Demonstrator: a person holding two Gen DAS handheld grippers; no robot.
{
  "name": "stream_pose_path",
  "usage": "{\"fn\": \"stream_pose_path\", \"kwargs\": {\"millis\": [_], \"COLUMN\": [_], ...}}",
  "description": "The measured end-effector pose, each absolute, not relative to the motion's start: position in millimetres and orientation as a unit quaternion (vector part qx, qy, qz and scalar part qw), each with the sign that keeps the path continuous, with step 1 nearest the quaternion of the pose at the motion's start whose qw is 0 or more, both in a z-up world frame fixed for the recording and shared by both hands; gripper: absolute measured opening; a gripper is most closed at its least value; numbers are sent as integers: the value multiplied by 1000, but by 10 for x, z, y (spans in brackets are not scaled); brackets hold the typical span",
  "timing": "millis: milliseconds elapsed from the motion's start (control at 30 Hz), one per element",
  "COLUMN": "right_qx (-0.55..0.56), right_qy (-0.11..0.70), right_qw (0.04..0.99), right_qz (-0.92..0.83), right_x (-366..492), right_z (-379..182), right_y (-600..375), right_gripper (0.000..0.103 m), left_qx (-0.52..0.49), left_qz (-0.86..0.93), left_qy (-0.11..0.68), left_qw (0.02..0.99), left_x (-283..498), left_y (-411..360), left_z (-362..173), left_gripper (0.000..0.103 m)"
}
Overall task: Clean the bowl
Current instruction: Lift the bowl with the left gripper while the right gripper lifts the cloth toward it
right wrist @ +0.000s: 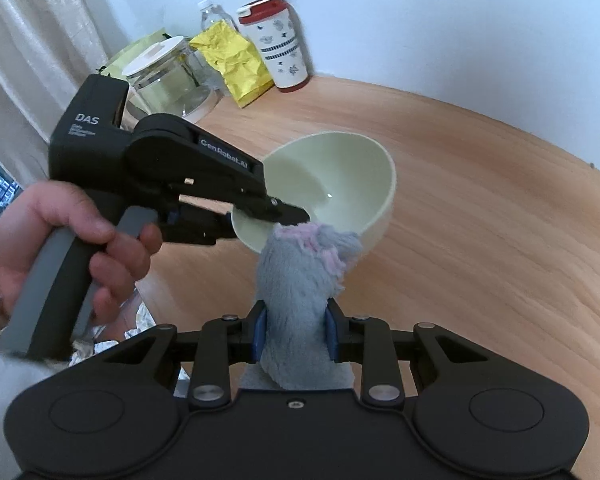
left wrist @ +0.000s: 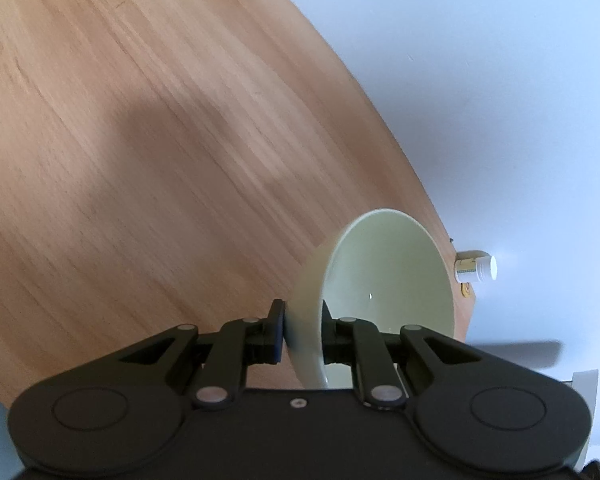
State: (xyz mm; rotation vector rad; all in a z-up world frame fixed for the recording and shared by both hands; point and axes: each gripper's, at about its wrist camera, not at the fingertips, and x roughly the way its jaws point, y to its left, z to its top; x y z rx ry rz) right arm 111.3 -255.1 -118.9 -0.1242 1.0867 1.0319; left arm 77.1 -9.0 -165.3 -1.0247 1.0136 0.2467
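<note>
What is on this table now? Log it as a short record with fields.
bowl: pale green bowl, tilted, lifted off the table
left hand-held gripper: shut on the bowl's rim
right hand-held gripper: shut on a grey cloth
cloth: its tip reaches the bowl's near rim
background: red-lidded cup, yellow bag, glass jar

Bare table right of bowl.

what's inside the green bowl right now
The bowl looks empty and glossy. One finger of the left gripper reaches inside over the rim. The grey cloth in the right gripper hides the near rim.
</note>
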Motion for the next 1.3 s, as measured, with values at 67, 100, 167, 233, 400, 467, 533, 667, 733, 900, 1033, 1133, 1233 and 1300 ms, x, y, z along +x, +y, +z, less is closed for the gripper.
{"fn": "stream_pose_path", "kwargs": {"millis": [67,100,167,233,400,467,533,667,733,900,1033,1133,1233,1300], "right_qx": [-56,-56,-56,-59,-64,-67,-63,-54,-47,-21,-12,-8,-10,-10], "right_qy": [494,493,491,490,494,494,497,498,500,501,495,487,479,475], "right_qw": [731,732,734,736,736,738,737,738,737,739,741,742,744,746], "right_qz": [466,466,465,464,460,455,454,453,452,450,454,460,465,467], "right_x": [1111,1103,1087,1068,1050,1051,1053,1053,1061,1069,1051,1022,995,983], "right_z": [-1201,-1202,-1205,-1216,-1280,-1306,-1323,-1342,-1358,-1404,-1383,-1309,-1221,-1146], "right_y": [-2510,-2495,-2473,-2448,-2326,-2275,-2248,-2215,-2200,-2168,-2158,-2181,-2207,-2253], "right_gripper": [31,31,31,31,30,30,30,30,30,30,30,29,29,28], "left_qx": [-473,-473,-472,-469,-462,-461,-461,-462,-467,-466,-459,-461,-463,-464], "left_qz": [113,111,104,93,83,80,79,76,76,79,82,84,87,93], "left_qy": [459,457,454,452,447,447,447,446,444,441,438,435,432,432], "left_qw": [744,745,749,753,761,762,762,763,761,763,768,769,769,768], "left_x": [744,735,725,720,680,674,656,632,616,602,578,580,578,587], "left_y": [-88,-94,-107,-120,-125,-134,-146,-126,-124,-108,-125,-119,-119,-109], "left_z": [-1634,-1627,-1614,-1602,-1549,-1537,-1529,-1534,-1539,-1529,-1504,-1513,-1512,-1526], "left_gripper": [13,13,13,13,13,13,13,13,13,13,13,13,14,14]}}
